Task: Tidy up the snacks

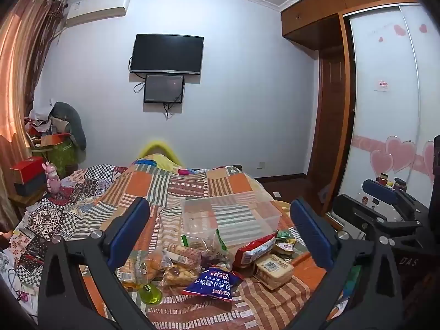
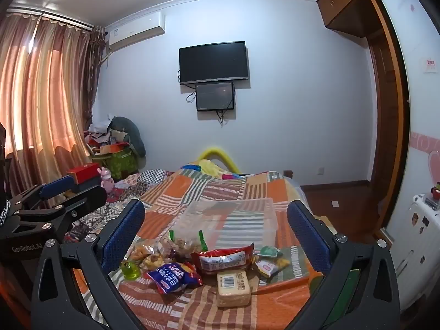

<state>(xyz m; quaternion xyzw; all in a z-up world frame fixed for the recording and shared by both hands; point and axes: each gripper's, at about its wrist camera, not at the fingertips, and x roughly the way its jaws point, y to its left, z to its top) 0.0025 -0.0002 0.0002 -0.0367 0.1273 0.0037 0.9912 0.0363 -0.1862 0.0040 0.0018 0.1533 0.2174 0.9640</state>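
Note:
A heap of snacks lies on the patchwork quilt (image 1: 192, 184) of a bed. In it are a blue packet (image 1: 213, 283) (image 2: 173, 276), a red packet (image 1: 255, 250) (image 2: 222, 258), a pale biscuit pack (image 1: 272, 271) (image 2: 233, 288), a clear bag with green trim (image 1: 205, 243) (image 2: 187, 243), a yellow-green jelly cup (image 1: 150, 294) (image 2: 129, 271) and small sachets (image 1: 284, 243) (image 2: 269, 261). Just behind the heap stands a clear plastic container (image 1: 272, 209) (image 2: 271, 211), with nothing in it. My left gripper (image 1: 218, 202) (image 2: 79, 189) and right gripper (image 2: 216, 205) (image 1: 365, 195) hover side by side above the near edge, both open and holding nothing.
A wardrobe with heart stickers (image 1: 385, 110) lines the right side, with a low white cabinet (image 2: 420, 233) below it. Boxes and clutter (image 1: 52, 143) pile up beside the curtain (image 2: 41, 96) at left. Two screens (image 1: 166, 53) hang on the far wall.

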